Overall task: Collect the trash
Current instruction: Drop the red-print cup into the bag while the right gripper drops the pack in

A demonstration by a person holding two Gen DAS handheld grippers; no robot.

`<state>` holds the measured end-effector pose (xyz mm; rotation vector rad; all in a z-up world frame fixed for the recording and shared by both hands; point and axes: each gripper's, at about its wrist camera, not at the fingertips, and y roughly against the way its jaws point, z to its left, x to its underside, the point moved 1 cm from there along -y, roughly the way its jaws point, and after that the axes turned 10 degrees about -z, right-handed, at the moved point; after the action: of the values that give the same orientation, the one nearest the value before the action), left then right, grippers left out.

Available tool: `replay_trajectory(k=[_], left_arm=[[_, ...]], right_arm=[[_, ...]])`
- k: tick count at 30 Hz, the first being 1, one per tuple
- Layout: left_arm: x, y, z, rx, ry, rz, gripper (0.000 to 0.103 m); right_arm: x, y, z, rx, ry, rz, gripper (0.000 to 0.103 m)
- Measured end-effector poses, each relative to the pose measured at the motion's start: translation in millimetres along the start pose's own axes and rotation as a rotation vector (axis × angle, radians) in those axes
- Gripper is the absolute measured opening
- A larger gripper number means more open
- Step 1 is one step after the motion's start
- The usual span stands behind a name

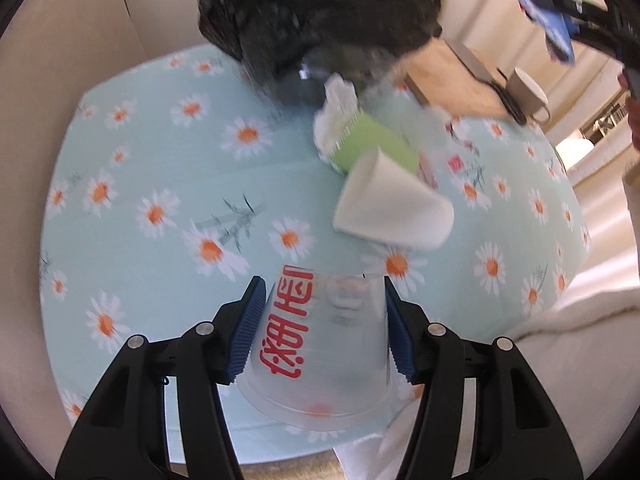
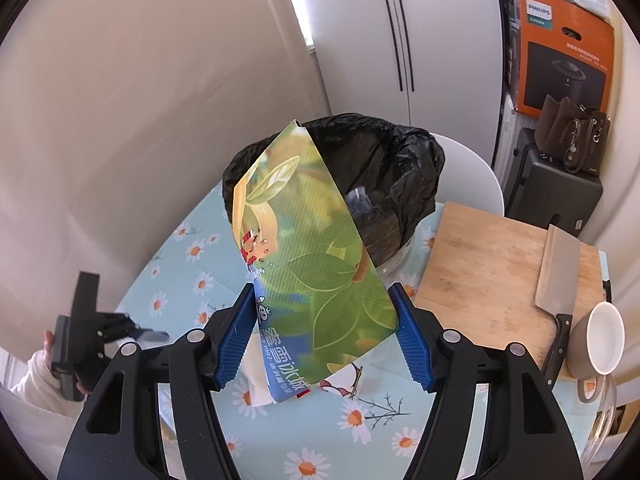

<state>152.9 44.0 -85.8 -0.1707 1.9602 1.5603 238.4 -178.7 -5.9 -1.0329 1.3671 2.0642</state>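
My left gripper (image 1: 324, 284) is shut on a clear plastic cup (image 1: 320, 360) with red characters, held upside down above the flowered tablecloth (image 1: 160, 160). Beyond it a white paper cup (image 1: 394, 208) lies on its side, next to a green packet (image 1: 376, 146) and crumpled tissue (image 1: 336, 120). My right gripper (image 2: 322, 292) is shut on a flat green and blue drink bag (image 2: 312, 240), held up in front of the bin lined with a black bag (image 2: 384, 168). The same bin bag (image 1: 320, 12) fills the top of the left wrist view.
A wooden cutting board (image 2: 488, 272) with a cleaver (image 2: 558, 268) lies right of the bin, and a brown mug (image 2: 596, 340) stands at its near corner. A white chair back (image 2: 472, 168) stands behind the table. A wall runs along the left.
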Motion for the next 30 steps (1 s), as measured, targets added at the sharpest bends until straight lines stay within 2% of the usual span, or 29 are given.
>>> replay_trajectory(k=[14, 25, 30], left_arm=[[-73.9, 35.6, 8.6, -0.067, -0.07, -0.092, 0.058], [-139.5, 59.9, -0.9, -0.026, -0.182, -0.189, 0.058], [-168.0, 59.3, -3.9, -0.021, -0.24, -0.204, 0.058]], right_arm=[[-22.9, -5.7, -0.5, 0.031, 0.006, -0.01, 0.064], [-44.3, -22.8, -1.0, 0.055, 0.014, -0.016, 0.064], [-52.1, -30.8, -0.4, 0.06, 0.013, -0.022, 0.064]])
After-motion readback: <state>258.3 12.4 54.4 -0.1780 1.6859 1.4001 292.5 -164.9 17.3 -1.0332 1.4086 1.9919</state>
